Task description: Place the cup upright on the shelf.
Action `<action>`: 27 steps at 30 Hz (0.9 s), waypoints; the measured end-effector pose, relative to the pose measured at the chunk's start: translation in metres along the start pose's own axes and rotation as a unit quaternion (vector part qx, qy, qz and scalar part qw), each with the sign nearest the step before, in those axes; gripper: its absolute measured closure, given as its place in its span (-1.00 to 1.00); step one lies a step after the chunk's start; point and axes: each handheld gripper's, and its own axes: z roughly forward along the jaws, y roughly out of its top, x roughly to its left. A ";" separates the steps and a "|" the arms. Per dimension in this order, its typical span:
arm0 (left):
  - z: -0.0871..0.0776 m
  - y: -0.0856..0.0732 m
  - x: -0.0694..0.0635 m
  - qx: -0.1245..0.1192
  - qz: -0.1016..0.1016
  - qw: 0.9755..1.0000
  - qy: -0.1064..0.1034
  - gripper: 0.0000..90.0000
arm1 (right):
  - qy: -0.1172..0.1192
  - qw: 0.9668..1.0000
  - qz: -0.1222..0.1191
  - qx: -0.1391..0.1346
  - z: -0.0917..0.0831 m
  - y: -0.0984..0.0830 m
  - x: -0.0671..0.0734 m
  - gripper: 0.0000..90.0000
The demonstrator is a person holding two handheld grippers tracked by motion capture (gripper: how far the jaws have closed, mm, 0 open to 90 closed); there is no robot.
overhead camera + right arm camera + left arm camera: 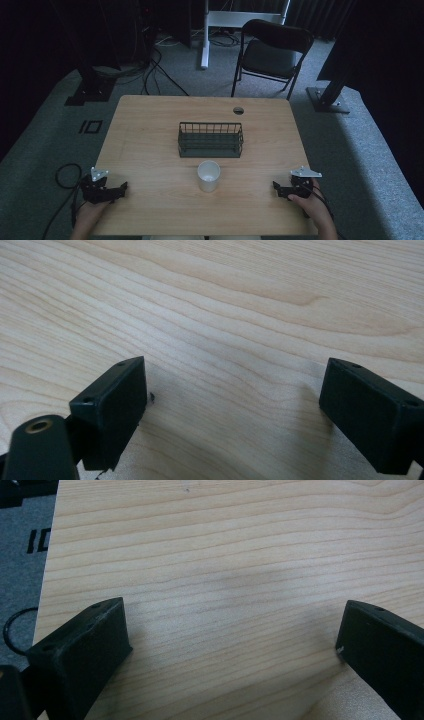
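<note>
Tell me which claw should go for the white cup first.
Roughly even; a slight lean to the right claw. The white cup stands upright between both, in front of the wire basket. Both the right and the left claw rest open at the table edges, nothing blocking either path.

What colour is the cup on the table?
The cup is white; the high view shows it best.

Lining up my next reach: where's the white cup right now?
In the high view, the white cup stands upright near the table's middle, just in front of the wire basket.
</note>
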 end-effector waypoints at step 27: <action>0.000 -0.001 0.000 -0.001 -0.001 1.000 0.000 -0.98 | 0.000 1.000 0.001 0.000 0.000 0.000 0.001 -0.75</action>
